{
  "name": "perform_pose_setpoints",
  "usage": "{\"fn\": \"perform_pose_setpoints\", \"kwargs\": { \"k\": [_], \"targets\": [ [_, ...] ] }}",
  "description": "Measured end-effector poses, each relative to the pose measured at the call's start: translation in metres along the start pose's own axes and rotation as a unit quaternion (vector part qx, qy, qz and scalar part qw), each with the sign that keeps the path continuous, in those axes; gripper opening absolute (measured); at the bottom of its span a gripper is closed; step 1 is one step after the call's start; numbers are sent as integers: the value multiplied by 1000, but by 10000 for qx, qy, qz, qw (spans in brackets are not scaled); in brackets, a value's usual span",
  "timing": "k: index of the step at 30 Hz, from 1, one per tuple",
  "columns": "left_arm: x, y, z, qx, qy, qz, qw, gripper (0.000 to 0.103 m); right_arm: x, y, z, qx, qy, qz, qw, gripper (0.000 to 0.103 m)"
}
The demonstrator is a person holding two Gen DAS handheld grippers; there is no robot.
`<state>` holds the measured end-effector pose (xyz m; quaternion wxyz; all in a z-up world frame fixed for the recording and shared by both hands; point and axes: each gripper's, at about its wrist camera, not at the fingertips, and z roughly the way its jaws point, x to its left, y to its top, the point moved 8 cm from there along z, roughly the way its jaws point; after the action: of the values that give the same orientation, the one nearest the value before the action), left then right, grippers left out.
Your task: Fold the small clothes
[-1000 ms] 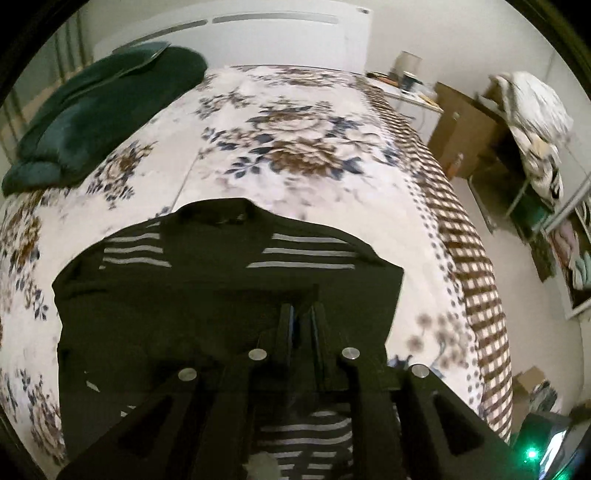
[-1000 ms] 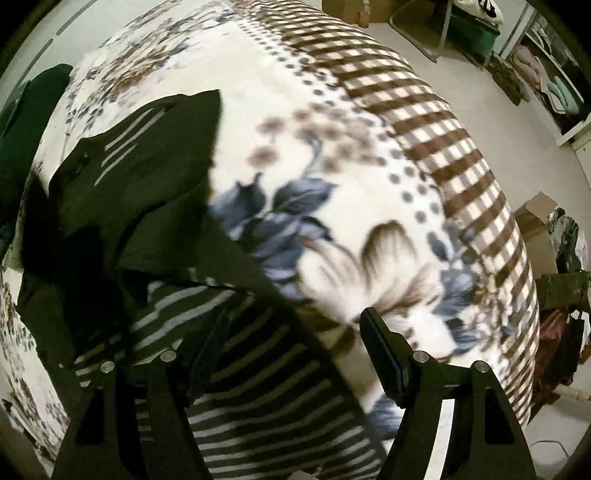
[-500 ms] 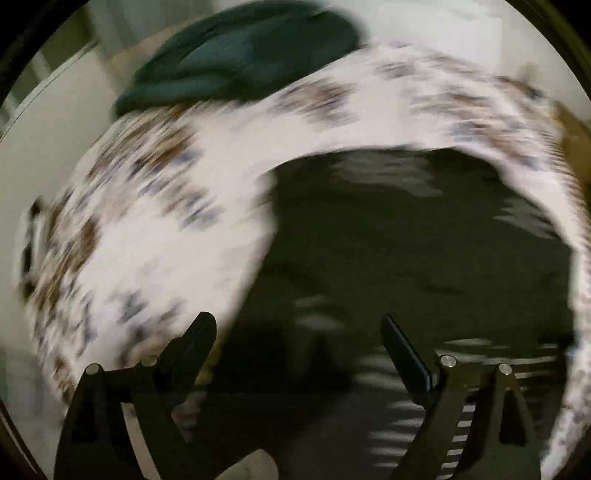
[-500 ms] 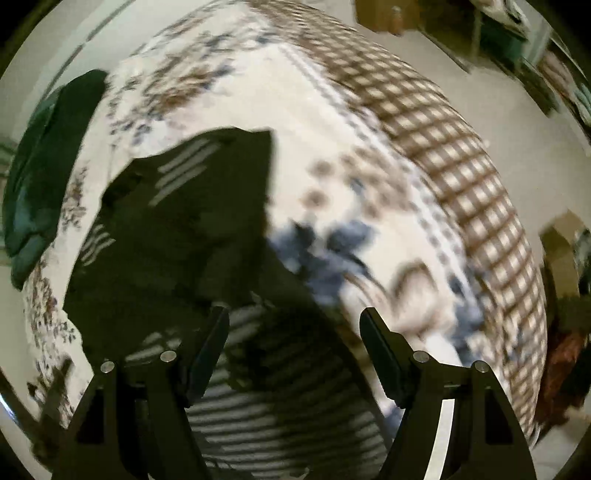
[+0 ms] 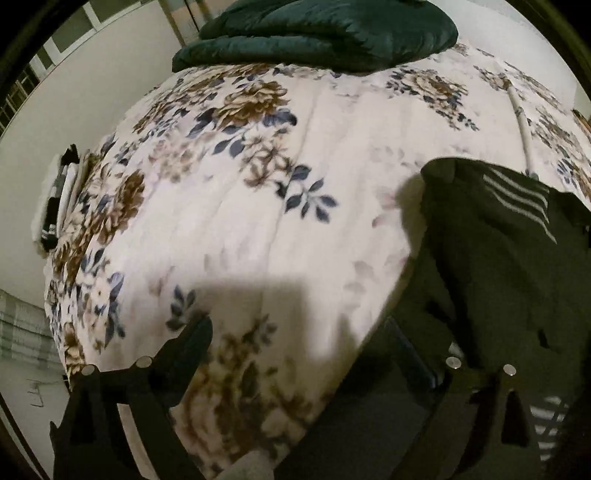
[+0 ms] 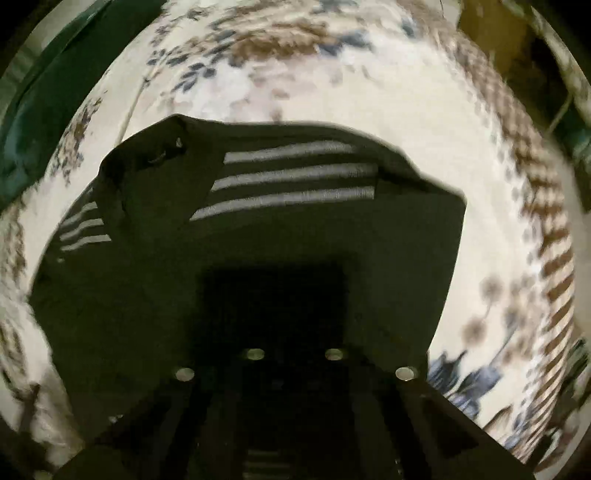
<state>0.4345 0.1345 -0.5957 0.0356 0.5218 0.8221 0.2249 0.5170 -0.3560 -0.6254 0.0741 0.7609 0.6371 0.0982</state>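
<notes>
A small black garment with white stripes lies on the floral bedspread. It fills the middle of the right wrist view and shows at the right edge of the left wrist view. My left gripper is open and empty, over the bare bedspread just left of the garment. My right gripper sits low over the garment's near part with its jaws close together, but they are lost in dark shadow and I cannot tell if they hold cloth.
A dark green blanket lies at the bed's far end. Folded clothes sit beyond the bed's left edge. The bedspread's checked border and the floor run along the right.
My left gripper let go of the garment, opened and swung left over bare bedspread. My right gripper went from open beside the garment to jaws close together over it.
</notes>
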Motion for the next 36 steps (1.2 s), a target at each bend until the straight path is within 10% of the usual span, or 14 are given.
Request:
{"fn": "perform_pose_setpoints", "kwargs": {
  "k": [5,11,22,27,32,36],
  "targets": [
    [-15,15,10,-3,-155,53,9999,95,-38,19,-38,-627,-468,571,9953,3],
    [-39,29,29,102,-328,126,9993,95,-99,24,-6,85,-728,1227,9897,3],
    [-60,25,7,353,-926,248,9948,95,-94,-24,-38,445,950,2354,9662,38],
    [-81,-14,1,1315,-2223,-764,9630,94,-39,-60,-38,711,1794,2497,9489,38],
    [-109,-25,34,1915,-2726,-1538,9302,58,-19,-55,-2,578,1653,2627,9488,38],
    [-118,-13,52,1754,-2483,-1640,9384,48,-22,-50,29,614,1286,2957,9446,33]
  ]
}}
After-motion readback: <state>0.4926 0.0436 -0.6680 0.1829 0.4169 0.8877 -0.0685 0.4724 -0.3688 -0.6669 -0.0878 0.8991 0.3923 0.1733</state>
